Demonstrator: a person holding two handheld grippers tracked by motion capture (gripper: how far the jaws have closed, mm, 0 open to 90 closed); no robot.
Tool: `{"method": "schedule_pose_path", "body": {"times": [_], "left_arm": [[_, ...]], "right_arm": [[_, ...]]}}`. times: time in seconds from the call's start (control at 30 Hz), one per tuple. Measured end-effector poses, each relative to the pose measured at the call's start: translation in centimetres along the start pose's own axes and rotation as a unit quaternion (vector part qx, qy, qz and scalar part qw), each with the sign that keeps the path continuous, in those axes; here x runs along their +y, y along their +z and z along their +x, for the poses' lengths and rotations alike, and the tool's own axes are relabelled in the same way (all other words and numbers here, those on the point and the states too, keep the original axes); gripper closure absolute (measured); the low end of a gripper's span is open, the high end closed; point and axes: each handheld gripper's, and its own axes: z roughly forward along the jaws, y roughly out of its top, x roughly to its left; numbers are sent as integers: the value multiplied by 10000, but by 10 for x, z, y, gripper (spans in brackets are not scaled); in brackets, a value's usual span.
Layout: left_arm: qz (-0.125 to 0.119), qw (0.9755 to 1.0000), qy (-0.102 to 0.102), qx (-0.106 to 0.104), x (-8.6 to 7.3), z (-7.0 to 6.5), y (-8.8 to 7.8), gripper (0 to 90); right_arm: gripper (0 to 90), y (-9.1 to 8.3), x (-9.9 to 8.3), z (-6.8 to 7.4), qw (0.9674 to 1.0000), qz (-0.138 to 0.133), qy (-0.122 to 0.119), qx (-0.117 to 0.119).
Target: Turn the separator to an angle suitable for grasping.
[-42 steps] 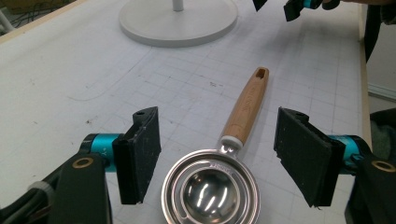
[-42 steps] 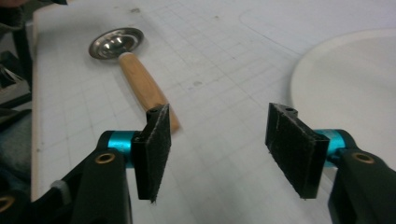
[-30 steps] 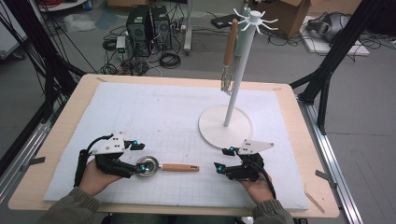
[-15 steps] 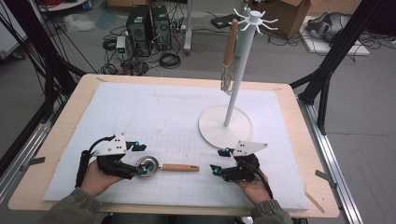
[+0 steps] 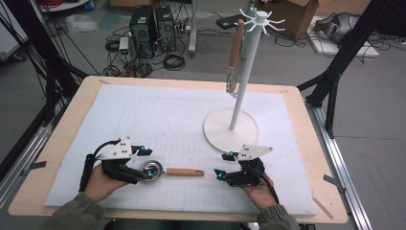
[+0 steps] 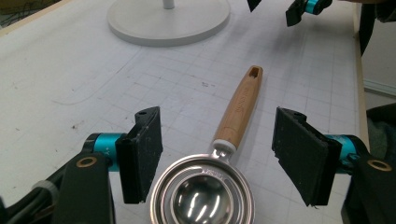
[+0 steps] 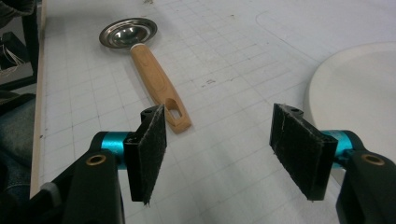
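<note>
The right gripper (image 5: 221,165) sits a little farther left and nearer the person than a second ago, closer to the free end of the scoop's (image 5: 168,171) wooden handle, though a gap remains between them. Its grey plate, which lay close to the stand's base (image 5: 218,136), now lies a bit farther from it. In the right gripper view the handle's end lies just behind the gripper's left pad (image 7: 152,151), untouched, with the jaws standing apart.
</note>
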Motion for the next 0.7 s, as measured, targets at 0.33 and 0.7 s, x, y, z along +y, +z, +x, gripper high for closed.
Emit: {"method": "schedule_pose_path", "body": {"times": [0.33, 0.7], "left_arm": [[192, 9994, 217, -211, 5, 0, 15, 363], [393, 9979, 293, -413, 8, -1, 33, 381]], "right_arm": [[367, -1, 1, 3, 10000, 49, -40, 48], [363, 8, 15, -7, 9999, -111, 4, 74]]}}
